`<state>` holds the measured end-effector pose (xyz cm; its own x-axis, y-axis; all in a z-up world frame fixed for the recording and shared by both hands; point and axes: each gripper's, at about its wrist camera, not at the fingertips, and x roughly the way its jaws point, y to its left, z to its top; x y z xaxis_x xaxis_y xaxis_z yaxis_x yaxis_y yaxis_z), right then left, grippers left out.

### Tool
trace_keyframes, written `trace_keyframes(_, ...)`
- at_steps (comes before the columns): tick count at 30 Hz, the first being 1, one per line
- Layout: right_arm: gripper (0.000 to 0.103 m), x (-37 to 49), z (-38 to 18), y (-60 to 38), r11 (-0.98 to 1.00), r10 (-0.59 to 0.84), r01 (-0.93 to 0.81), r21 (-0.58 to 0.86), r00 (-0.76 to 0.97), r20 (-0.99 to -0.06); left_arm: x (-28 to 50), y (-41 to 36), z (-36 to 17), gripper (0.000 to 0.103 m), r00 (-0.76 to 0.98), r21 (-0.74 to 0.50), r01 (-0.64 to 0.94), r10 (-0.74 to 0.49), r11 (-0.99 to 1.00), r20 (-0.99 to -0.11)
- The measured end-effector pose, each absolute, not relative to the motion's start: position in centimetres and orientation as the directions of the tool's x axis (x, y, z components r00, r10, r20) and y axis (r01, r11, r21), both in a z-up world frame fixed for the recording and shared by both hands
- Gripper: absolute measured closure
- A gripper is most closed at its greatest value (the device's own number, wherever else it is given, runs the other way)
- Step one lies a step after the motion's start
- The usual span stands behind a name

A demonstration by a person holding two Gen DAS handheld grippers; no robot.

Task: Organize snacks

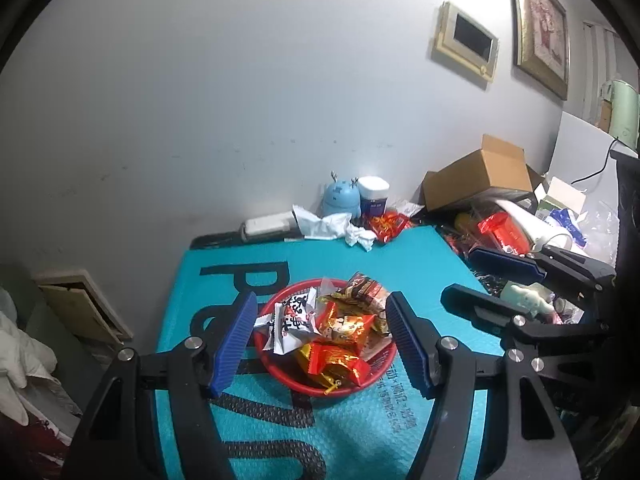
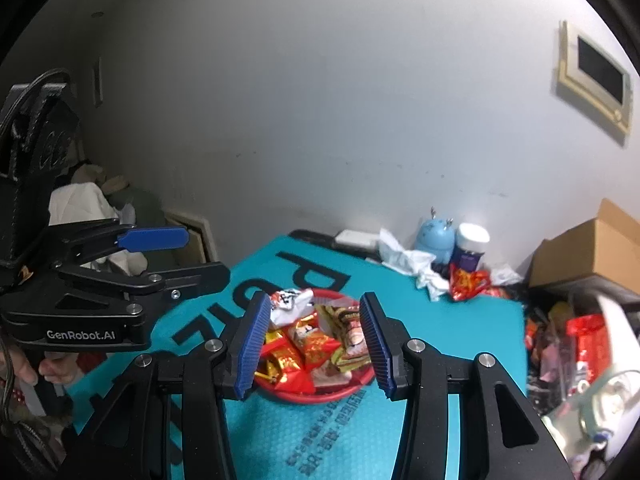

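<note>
Snacks (image 1: 332, 336) sat heaped in a red basket (image 1: 376, 380) on the teal mat (image 1: 400, 248), both tools above it and empty.

The left tool (image 1: 322, 344) stood about half open and the right tool (image 2: 314, 346) narrower, neither gripping anything. To do this well, I'd judge, each should come down on one wrapper at the pile's edge and pinch lightly so the foil doesn't slip. One red packet (image 1: 390, 224) lay near the back by crumpled tissue (image 1: 332, 226), a blue figurine (image 1: 340, 198) and a jar (image 1: 374, 196); a cardboard box (image 1: 480, 174) and clutter crowded the surface at the right, under a plain grey wall.
</note>
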<state>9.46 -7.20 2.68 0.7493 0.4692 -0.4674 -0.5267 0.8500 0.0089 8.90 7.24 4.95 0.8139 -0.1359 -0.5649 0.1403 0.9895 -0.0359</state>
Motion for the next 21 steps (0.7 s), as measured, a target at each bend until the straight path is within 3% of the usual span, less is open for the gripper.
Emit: trace_keyframes(21,0.050,-1.7,6.0,-10.6,0.875,0.441,-0.484,-0.022,0.813,-0.382,-2.5,4.6,7.0,0.037,0.863,-0.026,0.097,-0.097,0.995,-0.496)
